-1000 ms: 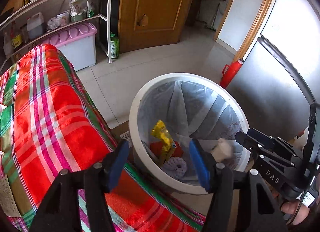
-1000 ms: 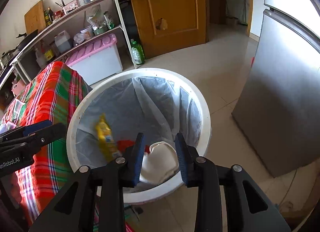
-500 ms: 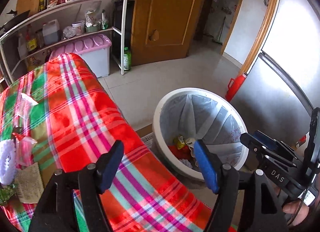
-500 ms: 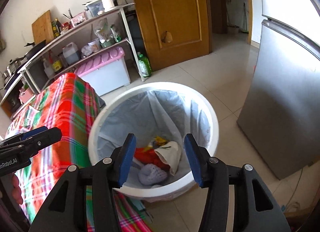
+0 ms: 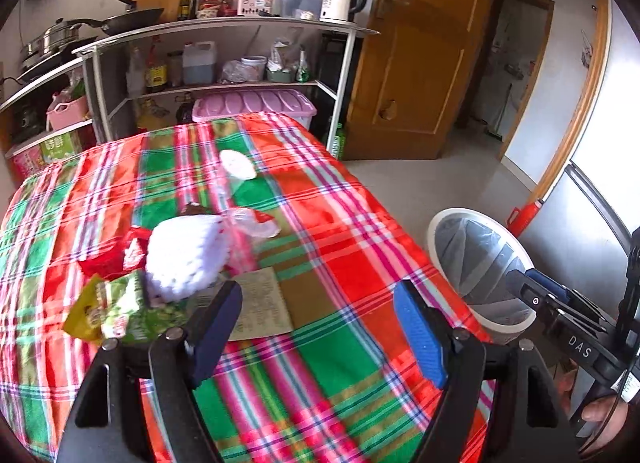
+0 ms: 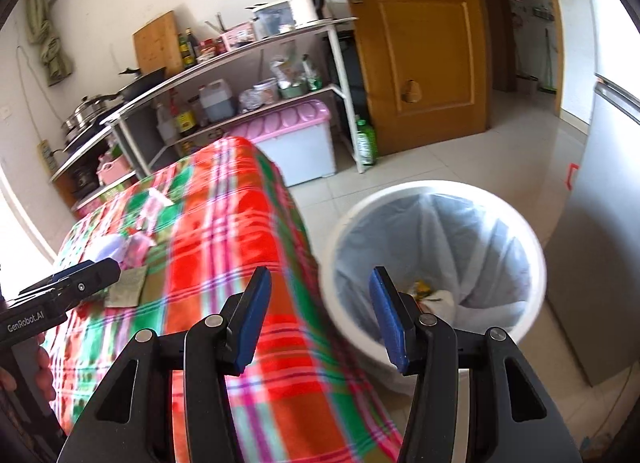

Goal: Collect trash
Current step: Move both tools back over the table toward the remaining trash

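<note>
My left gripper (image 5: 318, 291) hovers over the plaid tablecloth (image 5: 360, 255), its jaws opening with nothing between them. Ahead of it to the left lies a heap of trash: a white foam net (image 5: 184, 255), a green snack packet (image 5: 120, 311), a red wrapper (image 5: 116, 251), a brown paper (image 5: 260, 307) and clear plastic wrap (image 5: 248, 223). A white scrap (image 5: 238, 165) lies farther back. My right gripper (image 6: 320, 275) is open and empty between the table's edge and the white lined bin (image 6: 332, 247). Trash (image 6: 436, 299) lies at the bin's bottom.
A metal shelf rack (image 5: 224, 27) with pots, bottles and a kettle stands behind the table. A pink-lidded box (image 6: 296, 131) and a green bottle (image 6: 366, 141) sit on the floor by the wooden door (image 6: 416, 43). A grey fridge (image 6: 600, 243) stands right of the bin.
Both grippers have drawn back and up from the bin toward the table. The white wad between the right jaws now lies in the bin. Both pairs of jaws stand wider.
</note>
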The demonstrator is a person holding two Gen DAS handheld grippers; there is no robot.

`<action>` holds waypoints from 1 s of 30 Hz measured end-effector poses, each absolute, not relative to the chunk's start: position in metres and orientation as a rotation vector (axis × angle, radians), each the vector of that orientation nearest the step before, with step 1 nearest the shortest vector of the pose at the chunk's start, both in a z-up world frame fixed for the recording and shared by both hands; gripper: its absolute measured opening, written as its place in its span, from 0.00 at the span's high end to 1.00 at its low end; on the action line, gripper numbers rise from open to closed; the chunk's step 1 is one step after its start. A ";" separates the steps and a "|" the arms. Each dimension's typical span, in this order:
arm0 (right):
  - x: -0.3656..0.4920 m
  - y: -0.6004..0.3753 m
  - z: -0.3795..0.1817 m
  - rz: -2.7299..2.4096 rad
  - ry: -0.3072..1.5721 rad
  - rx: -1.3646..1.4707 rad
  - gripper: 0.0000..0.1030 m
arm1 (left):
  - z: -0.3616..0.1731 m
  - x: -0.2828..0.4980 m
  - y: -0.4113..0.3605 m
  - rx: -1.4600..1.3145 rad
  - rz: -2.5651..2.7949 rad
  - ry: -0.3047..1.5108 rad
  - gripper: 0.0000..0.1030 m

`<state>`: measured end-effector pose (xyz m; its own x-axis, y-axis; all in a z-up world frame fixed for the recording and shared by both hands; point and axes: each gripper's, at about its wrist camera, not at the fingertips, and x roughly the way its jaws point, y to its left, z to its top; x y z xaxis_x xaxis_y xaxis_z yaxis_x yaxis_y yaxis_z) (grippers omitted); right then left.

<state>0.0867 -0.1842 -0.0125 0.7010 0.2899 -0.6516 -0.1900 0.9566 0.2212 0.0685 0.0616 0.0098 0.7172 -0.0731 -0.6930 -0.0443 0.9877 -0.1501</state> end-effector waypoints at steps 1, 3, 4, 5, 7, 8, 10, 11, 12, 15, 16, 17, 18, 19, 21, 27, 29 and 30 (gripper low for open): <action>0.085 -0.177 -0.013 0.285 0.749 0.135 0.50 | 0.010 0.063 0.069 -0.164 0.006 0.769 0.22; 0.083 -0.157 -0.012 0.323 0.753 0.119 0.50 | 0.010 0.053 0.087 -0.188 0.035 0.760 0.22; 0.082 -0.148 -0.012 0.341 0.754 0.111 0.50 | 0.010 0.049 0.096 -0.198 0.054 0.755 0.22; 0.082 -0.140 -0.012 0.357 0.755 0.102 0.50 | 0.011 0.043 0.102 -0.195 0.076 0.744 0.22; 0.080 -0.122 -0.013 0.393 0.758 0.085 0.50 | 0.011 0.031 0.117 -0.172 0.124 0.728 0.22; 0.079 -0.112 -0.013 0.413 0.761 0.078 0.50 | 0.011 0.026 0.124 -0.179 0.143 0.727 0.22; 0.076 -0.094 -0.013 0.451 0.762 0.057 0.50 | 0.011 0.018 0.139 -0.213 0.150 0.719 0.22; 0.076 -0.084 -0.015 0.468 0.764 0.045 0.50 | 0.011 0.014 0.147 -0.216 0.167 0.714 0.22; 0.075 -0.074 -0.016 0.485 0.770 0.035 0.50 | 0.011 0.011 0.153 -0.208 0.185 0.709 0.22; 0.072 -0.049 -0.021 0.536 0.790 0.023 0.50 | 0.007 0.004 0.172 -0.213 0.223 0.716 0.21; 0.071 -0.041 -0.022 0.551 0.792 0.018 0.50 | 0.005 0.003 0.180 -0.220 0.238 0.722 0.21; 0.070 -0.032 -0.023 0.569 0.794 0.010 0.50 | 0.004 0.001 0.187 -0.227 0.257 0.727 0.21; 0.069 -0.026 -0.024 0.580 0.798 0.002 0.50 | 0.002 -0.001 0.193 -0.228 0.268 0.726 0.20; 0.067 -0.017 -0.024 0.598 0.800 -0.010 0.50 | 0.000 -0.002 0.197 -0.222 0.272 0.729 0.20; 0.064 -0.003 -0.025 0.633 0.799 -0.026 0.50 | -0.003 -0.003 0.206 -0.224 0.287 0.742 0.20; 0.061 0.036 -0.025 0.727 0.803 -0.064 0.50 | -0.012 -0.006 0.225 -0.231 0.281 0.761 0.20; 0.062 0.046 -0.025 0.748 0.806 -0.063 0.50 | -0.017 -0.003 0.231 -0.249 0.265 0.775 0.20; 0.062 0.052 -0.025 0.763 0.806 -0.061 0.50 | -0.019 -0.002 0.233 -0.253 0.269 0.779 0.20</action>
